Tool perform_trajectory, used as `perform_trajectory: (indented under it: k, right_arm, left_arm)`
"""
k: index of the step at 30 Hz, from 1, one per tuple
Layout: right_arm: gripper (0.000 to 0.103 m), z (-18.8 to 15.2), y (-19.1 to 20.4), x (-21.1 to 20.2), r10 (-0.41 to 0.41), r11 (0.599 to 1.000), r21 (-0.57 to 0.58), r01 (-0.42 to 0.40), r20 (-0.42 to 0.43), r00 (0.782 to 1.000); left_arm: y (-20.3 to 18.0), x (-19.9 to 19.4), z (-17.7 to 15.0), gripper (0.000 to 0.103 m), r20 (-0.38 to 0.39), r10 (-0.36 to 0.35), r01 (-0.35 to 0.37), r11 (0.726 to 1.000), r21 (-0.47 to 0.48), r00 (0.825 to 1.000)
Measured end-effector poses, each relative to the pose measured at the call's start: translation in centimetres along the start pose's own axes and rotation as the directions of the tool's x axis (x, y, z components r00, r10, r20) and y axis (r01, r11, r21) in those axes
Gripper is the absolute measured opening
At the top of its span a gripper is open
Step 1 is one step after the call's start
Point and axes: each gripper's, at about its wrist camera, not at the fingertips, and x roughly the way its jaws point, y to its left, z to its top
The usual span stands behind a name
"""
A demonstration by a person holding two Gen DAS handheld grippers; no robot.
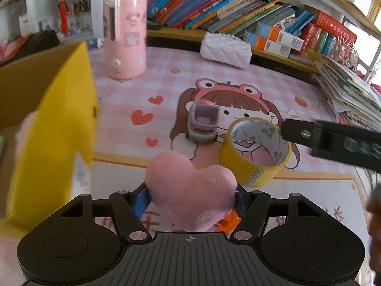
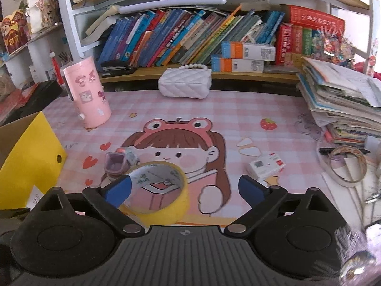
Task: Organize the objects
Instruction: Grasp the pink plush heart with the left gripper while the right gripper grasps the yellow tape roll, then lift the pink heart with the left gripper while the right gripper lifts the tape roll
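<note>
The left gripper (image 1: 190, 199) is pinching a pink plush heart (image 1: 190, 190) between its blue pads, the soft sides pressed in where the fingers meet it. The heart hangs just above the pink cartoon desk mat (image 1: 238, 76), beside the yellow cardboard box (image 1: 54, 128) (its open top faces up at the left).

The right gripper (image 2: 185, 188) stands spread wide with nothing held. Its left blue finger (image 2: 117, 190) sits over the near rim of the yellow tape roll (image 2: 157, 190), which lies flat on the mat; I cannot tell whether finger and rim touch. The other finger (image 2: 252, 191) is well clear of the roll, near a small white box (image 2: 266, 165).

Just behind the roll lies a small grey-and-purple toy (image 2: 119, 163). A pink cylinder (image 2: 87, 93) with stickers stands farther back by the shelf.
</note>
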Motion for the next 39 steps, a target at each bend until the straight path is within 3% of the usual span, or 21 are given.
perform_trajectory:
  k: [7, 16, 19, 23, 29, 30, 34, 39]
  right_arm:
    - [0.103, -0.1, 2.7, 2.6, 0.077, 0.994, -0.079, -0.081, -0.049, 0.996]
    - [0.101, -1.6, 3.9, 6.3, 0.016, 0.982, -0.185, -0.047, -0.162, 0.987]
    - [0.087, -1.8, 3.6, 6.4, 0.002, 0.981, -0.193, -0.034, -0.162, 0.987]
    - [0.086, -1.9, 3.3, 5.7, 0.005, 0.980, -0.196, -0.033, -0.138, 0.990]
    - [0.084, -1.3, 3.3, 2.2, 0.009, 0.983, -0.184, -0.015, -0.033, 0.999]
    - [0.082, -1.2, 3.2, 1.6, 0.009, 0.985, -0.175, -0.012, -0.017, 1.000]
    - [0.041, -0.7, 2.9, -1.0, 0.018, 0.991, -0.132, -0.012, 0.043, 0.999]
    - [0.036, -1.4, 2.6, -2.3, -0.001, 0.994, -0.106, 0.002, 0.014, 1.000]
  left_arm:
    - [0.6, -2.2, -1.4, 0.069, -0.005, 0.012, -0.012, 0.999, 0.030, 1.000]
    - [0.1, -3.8, -2.3, 0.068, 0.021, 0.010, -0.011, 0.997, 0.071, 1.000]
    - [0.1, -4.0, -2.5, 0.068, 0.024, 0.012, -0.013, 0.997, 0.069, 1.000]
    - [0.1, -4.3, -2.6, 0.068, 0.035, 0.014, -0.016, 0.998, 0.062, 0.999]
    - [-0.1, -4.9, -2.9, 0.068, 0.054, -0.001, -0.003, 0.998, 0.068, 0.999]
    - [-0.2, -5.1, -2.9, 0.068, 0.059, -0.006, 0.001, 0.997, 0.071, 0.998]
    - [-0.2, -5.6, -3.1, 0.068, 0.077, -0.023, 0.017, 0.997, 0.074, 0.997]
    - [0.0, -6.2, -3.4, 0.068, 0.094, -0.053, 0.047, 0.997, 0.067, 0.994]
